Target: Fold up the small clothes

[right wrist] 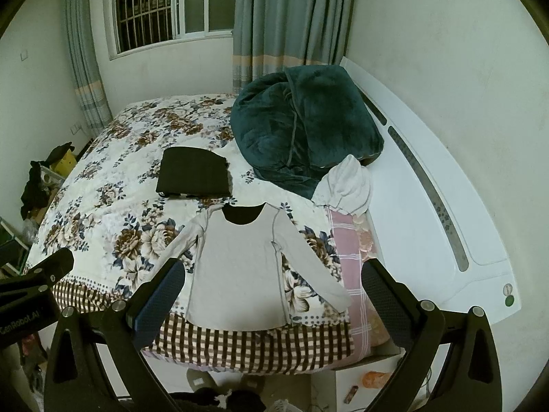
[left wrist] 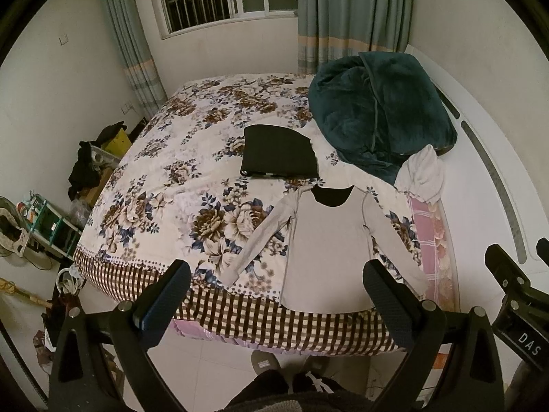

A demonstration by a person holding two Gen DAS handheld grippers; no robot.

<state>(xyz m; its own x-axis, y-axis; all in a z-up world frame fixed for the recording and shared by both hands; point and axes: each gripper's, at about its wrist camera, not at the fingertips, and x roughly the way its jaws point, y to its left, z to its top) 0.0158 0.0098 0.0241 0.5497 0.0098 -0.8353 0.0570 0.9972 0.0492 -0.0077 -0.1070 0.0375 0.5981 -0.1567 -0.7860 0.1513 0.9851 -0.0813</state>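
Observation:
A light grey long-sleeved shirt lies flat on the floral bed cover, neck away from me, both sleeves spread out; it also shows in the right wrist view. A folded black garment lies behind it, seen too in the right wrist view. A crumpled white garment sits to the right, also in the right wrist view. My left gripper is open and empty, held above the bed's near edge. My right gripper is open and empty, above the shirt's hem.
A dark teal blanket is heaped at the back right of the bed. A white headboard runs along the right. Clutter and boxes stand on the floor at left. My feet show below the bed edge.

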